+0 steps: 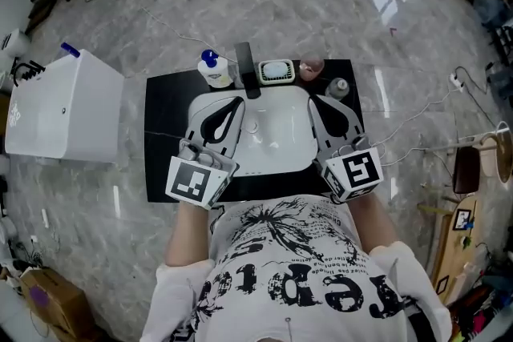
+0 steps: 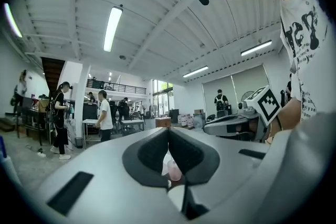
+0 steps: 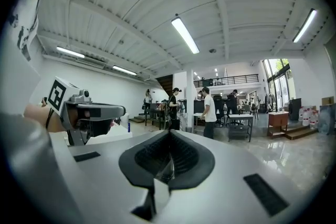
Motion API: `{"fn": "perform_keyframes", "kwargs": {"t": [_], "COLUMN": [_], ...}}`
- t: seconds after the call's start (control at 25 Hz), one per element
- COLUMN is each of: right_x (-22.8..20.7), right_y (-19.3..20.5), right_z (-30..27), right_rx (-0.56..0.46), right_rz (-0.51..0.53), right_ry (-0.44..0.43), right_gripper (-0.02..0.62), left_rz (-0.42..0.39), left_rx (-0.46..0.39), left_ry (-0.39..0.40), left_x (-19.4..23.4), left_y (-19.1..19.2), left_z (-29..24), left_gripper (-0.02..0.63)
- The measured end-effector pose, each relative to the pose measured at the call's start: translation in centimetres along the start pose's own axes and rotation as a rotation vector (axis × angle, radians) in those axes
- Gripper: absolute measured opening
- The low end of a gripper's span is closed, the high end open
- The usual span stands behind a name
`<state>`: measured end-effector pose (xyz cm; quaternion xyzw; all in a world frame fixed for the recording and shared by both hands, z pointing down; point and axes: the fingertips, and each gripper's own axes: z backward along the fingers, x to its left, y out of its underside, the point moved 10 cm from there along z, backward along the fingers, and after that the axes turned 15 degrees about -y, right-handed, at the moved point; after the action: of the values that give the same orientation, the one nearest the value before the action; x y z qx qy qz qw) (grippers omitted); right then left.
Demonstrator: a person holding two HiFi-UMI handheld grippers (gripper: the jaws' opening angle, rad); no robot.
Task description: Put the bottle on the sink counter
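In the head view, a white bottle with a blue cap stands upright on the black counter, at the back left corner of the white sink. Both grippers hover over the basin, pointing toward the faucet. My left gripper is shut with nothing in it, a short way in front and to the right of the bottle. In its own view the left gripper shows its pads meeting. My right gripper is shut and empty too, over the basin's right side.
Behind the sink stand a soap dish, a pink cup and a small grey object. A white box stands on the floor to the left. Cables trail across the marble floor. People stand far off in the hall.
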<state>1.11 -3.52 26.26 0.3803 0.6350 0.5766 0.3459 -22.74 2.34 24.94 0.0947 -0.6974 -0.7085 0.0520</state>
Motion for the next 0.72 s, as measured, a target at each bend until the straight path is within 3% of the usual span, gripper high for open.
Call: {"fn": "perform_keyframes", "kwargs": {"t": [0.72], "right_x": [1.6], "right_y": [-0.5], "right_z": [0.0], "right_rx": [0.005], "right_rz": [0.021], "right_ry": [0.024], "right_gripper": [0.014], "left_rz": [0.017], "left_rx": [-0.016], "left_ry": [0.001], "left_x": [0.5], "left_y": [-0.4], "left_z": [1.1], "left_gripper": [0.015]}}
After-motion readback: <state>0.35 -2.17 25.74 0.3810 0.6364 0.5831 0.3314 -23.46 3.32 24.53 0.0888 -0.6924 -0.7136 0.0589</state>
